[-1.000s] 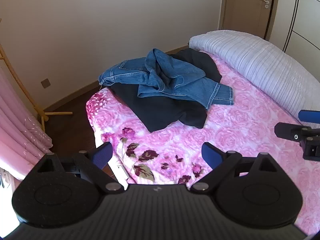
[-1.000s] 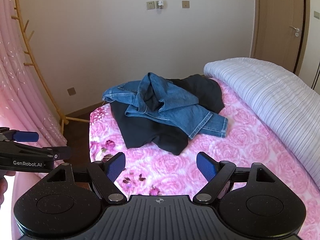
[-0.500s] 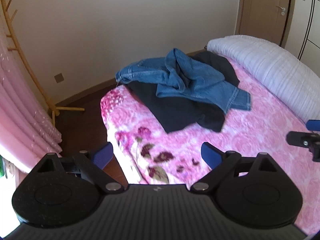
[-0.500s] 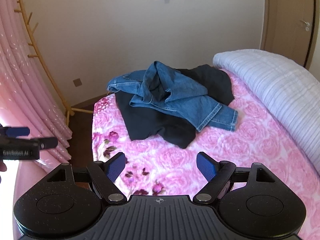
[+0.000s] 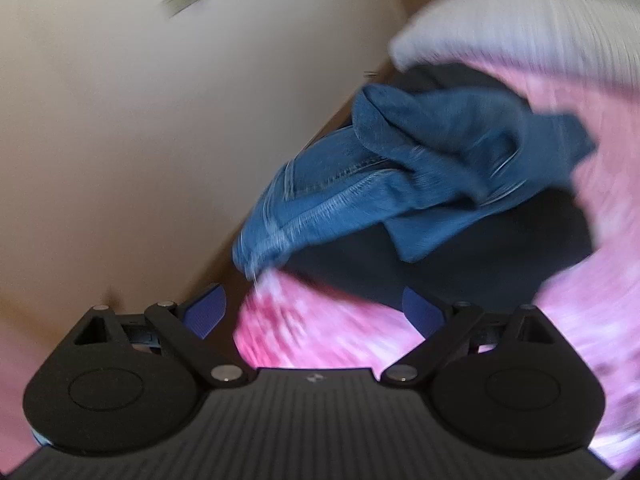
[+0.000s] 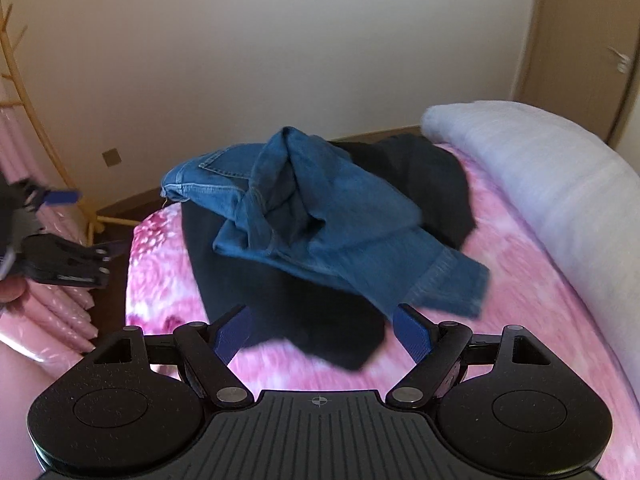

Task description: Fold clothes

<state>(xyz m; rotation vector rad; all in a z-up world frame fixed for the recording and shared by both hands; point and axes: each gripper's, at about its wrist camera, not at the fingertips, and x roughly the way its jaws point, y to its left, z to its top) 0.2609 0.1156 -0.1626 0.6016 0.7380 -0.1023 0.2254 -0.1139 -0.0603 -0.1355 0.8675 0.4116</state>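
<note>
A crumpled pair of blue jeans [image 6: 320, 216] lies on top of a black garment [image 6: 280, 300] at the far corner of the bed. In the blurred, tilted left wrist view the jeans [image 5: 400, 168] and the black garment [image 5: 480, 248] fill the middle. My right gripper [image 6: 322, 328] hangs open just short of the black garment's near edge, with nothing between its blue pads. My left gripper [image 5: 314, 304] is open too, over the bed's corner, a little short of the jeans' waistband. From the right wrist it shows at the far left, the left gripper [image 6: 80, 224] held by a hand [image 6: 12, 292].
The bed has a pink flowered cover [image 6: 520, 280] and a white ribbed quilt [image 6: 540, 168] rolled along its right side. Left of the bed are dark floor, a wooden coat stand [image 6: 24, 100] and pink curtains [image 6: 60, 312]. A door [image 6: 592, 60] stands at the back right.
Both grippers have come forward and down toward the clothes pile, which now looks much larger. The left gripper has rolled, so its view is tilted and blurred. Both stay open.
</note>
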